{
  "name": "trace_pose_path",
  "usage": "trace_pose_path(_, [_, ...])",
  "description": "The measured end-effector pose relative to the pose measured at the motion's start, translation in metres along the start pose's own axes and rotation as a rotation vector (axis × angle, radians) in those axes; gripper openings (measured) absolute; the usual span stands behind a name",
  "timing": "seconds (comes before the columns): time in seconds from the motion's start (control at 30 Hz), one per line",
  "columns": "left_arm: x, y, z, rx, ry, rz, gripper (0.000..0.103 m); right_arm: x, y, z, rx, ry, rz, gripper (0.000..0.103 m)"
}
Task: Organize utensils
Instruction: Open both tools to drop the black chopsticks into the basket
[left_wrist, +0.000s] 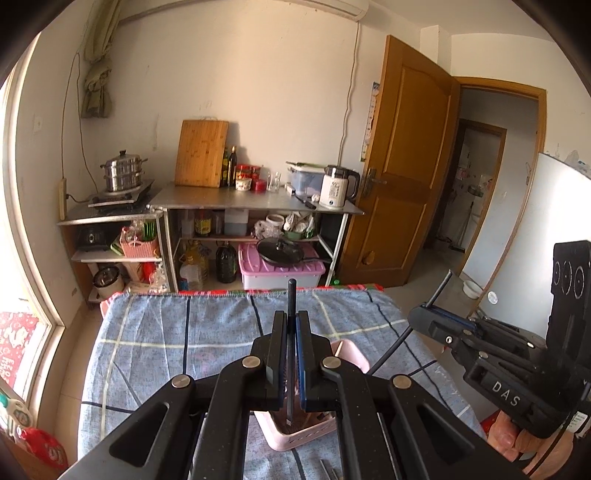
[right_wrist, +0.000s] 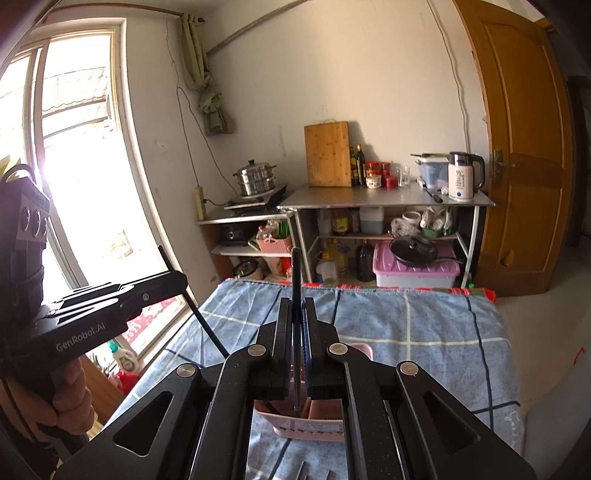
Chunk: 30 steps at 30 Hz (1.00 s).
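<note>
Two handheld grippers are seen above a table draped in a blue checked cloth (left_wrist: 177, 332), each clenched on a slim black chopstick. The left gripper (left_wrist: 291, 321) is closed on one black chopstick (left_wrist: 291, 295), held upright, its lower tip over the pink utensil basket (left_wrist: 295, 435) on the cloth. The right gripper (right_wrist: 296, 306) is likewise clamped on a second chopstick (right_wrist: 296, 273), its tip above the same basket. Metal utensils (right_wrist: 306, 470) are partly visible on the cloth nearer the camera. A steel kitchen rack (left_wrist: 258, 203) stands against the far wall.
</note>
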<state>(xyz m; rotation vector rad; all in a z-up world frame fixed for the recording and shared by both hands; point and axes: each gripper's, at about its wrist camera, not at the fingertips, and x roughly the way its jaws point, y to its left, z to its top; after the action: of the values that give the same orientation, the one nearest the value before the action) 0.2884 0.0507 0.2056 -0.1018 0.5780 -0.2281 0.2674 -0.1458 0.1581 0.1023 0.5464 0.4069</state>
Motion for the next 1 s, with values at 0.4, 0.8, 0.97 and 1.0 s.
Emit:
trace_pose_path(0.4, [0.032, 0.014, -0.039, -0.024, 0.082, 0.007, 0.004, 0.036, -0.01, -0.03, 0.021, 0.12, -0.004, 0.005])
trace_pose_path(0.8, [0.021, 0.03, -0.047, -0.063, 0.075, 0.044, 0.005, 0.032, -0.012, -0.037, 0.01, 0.145, -0.01, 0.012])
trace_pose_path(0.97, [0.0, 0.028, -0.047, -0.061, 0.034, 0.045, 0.008, 0.016, -0.014, -0.036, 0.014, 0.112, -0.013, 0.022])
trace_pose_path(1.0, [-0.006, 0.026, -0.049, -0.059, 0.023, 0.045, 0.009, 0.011, -0.014, -0.037, 0.015, 0.104, -0.014, 0.023])
